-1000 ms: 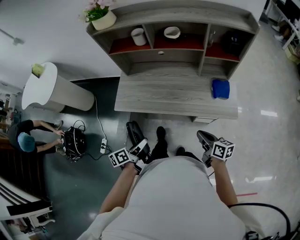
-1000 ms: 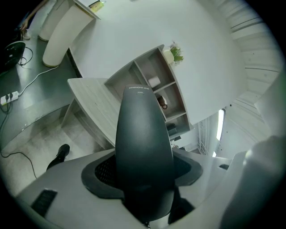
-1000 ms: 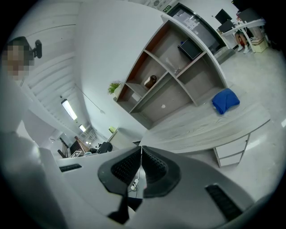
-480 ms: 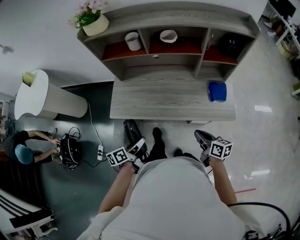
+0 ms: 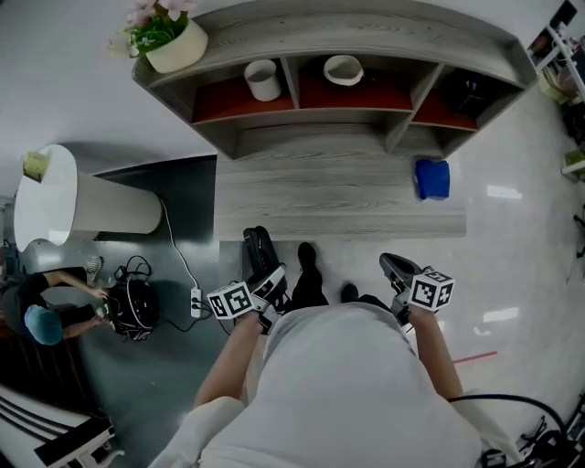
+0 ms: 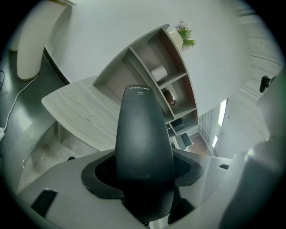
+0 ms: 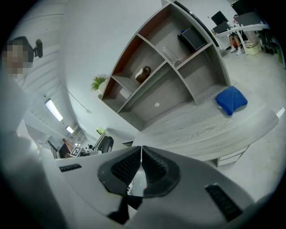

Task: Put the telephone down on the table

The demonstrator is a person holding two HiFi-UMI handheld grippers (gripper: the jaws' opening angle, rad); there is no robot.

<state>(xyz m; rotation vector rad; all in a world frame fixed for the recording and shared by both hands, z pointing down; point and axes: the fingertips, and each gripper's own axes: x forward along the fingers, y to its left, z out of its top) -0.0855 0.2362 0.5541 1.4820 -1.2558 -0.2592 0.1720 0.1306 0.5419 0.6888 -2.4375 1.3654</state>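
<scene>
telephone [image 6: 144, 134]: matt black
table [image 5: 320, 196]: pale grey wood grain
cloth [image 5: 432, 178], at the table's right end: blue
shelf unit [image 5: 311, 137], behind the table: grey, red floors
right gripper [image 5: 395, 267]: black-and-white marker squares

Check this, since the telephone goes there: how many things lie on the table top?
1: a blue cloth near the table's right end in the head view. The back, under the shelf, may hide more.

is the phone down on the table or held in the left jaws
Held. The dark phone is clamped between the pads of the left gripper, and the table lies ahead of it, not touching it.
</scene>
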